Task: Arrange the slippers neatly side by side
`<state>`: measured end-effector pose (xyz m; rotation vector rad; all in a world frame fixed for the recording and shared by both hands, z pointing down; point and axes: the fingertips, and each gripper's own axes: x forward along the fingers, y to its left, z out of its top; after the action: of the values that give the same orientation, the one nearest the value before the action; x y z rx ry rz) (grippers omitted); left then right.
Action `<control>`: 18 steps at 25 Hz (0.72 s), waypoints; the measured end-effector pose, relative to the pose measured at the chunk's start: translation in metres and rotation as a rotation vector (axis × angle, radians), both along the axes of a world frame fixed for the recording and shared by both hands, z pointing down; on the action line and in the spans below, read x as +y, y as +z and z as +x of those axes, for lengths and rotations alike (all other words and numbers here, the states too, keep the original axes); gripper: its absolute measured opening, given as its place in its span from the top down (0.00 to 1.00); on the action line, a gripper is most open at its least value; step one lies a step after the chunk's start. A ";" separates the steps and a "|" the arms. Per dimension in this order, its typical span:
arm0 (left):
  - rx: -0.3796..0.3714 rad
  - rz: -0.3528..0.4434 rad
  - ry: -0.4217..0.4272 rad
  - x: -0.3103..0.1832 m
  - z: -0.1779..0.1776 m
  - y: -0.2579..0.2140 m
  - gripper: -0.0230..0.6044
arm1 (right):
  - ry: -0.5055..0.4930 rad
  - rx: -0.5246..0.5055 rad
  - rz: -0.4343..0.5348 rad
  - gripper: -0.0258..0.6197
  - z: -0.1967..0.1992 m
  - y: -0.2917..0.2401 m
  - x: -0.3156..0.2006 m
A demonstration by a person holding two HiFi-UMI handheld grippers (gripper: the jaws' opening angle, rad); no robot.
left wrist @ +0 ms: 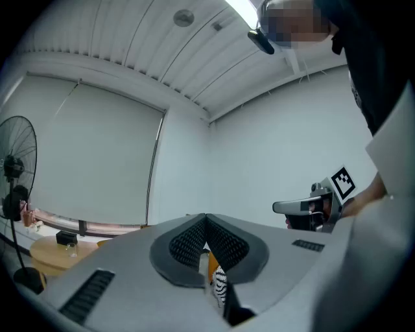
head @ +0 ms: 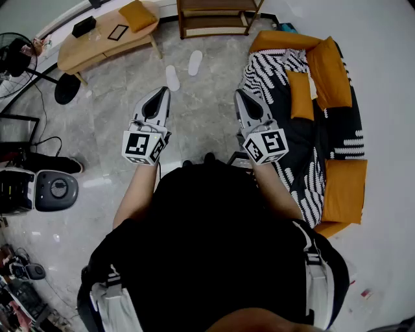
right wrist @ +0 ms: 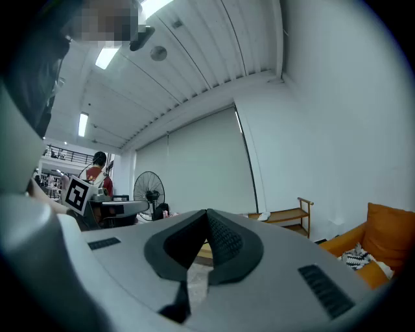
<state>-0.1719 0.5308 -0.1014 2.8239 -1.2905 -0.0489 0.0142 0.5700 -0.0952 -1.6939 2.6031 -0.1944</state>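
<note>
Two white slippers lie on the grey marble floor far ahead in the head view: the left slipper (head: 172, 78) angled, the right slipper (head: 195, 62) a little further off, a gap between them. My left gripper (head: 161, 94) is held up at chest height, well short of them, jaws shut and empty. My right gripper (head: 240, 96) is level with it, also shut with nothing held. In the left gripper view the pads (left wrist: 206, 241) meet at the tip, and the right gripper (left wrist: 305, 207) shows at the side. In the right gripper view the pads (right wrist: 208, 238) meet too.
A wooden coffee table (head: 104, 39) stands at the back left, a low wooden shelf (head: 217, 16) behind the slippers, an orange sofa with a black-and-white throw (head: 311, 110) on the right. A floor fan (head: 19, 61) and a floor appliance (head: 39, 190) are on the left.
</note>
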 end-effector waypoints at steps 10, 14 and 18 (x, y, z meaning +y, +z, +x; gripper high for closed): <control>0.026 -0.034 0.020 0.014 -0.047 0.012 0.94 | -0.035 -0.001 -0.014 0.91 -0.041 0.011 0.018; 0.038 -0.067 0.027 0.010 -0.071 0.022 0.94 | -0.085 0.001 -0.010 0.91 -0.055 0.019 0.017; 0.056 -0.107 0.046 0.009 -0.090 0.034 0.94 | -0.081 -0.011 -0.014 0.91 -0.064 0.023 0.012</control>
<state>-0.2623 0.5395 -0.0672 2.7403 -1.1801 -0.0563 -0.0499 0.5815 -0.0726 -1.5878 2.6711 -0.2243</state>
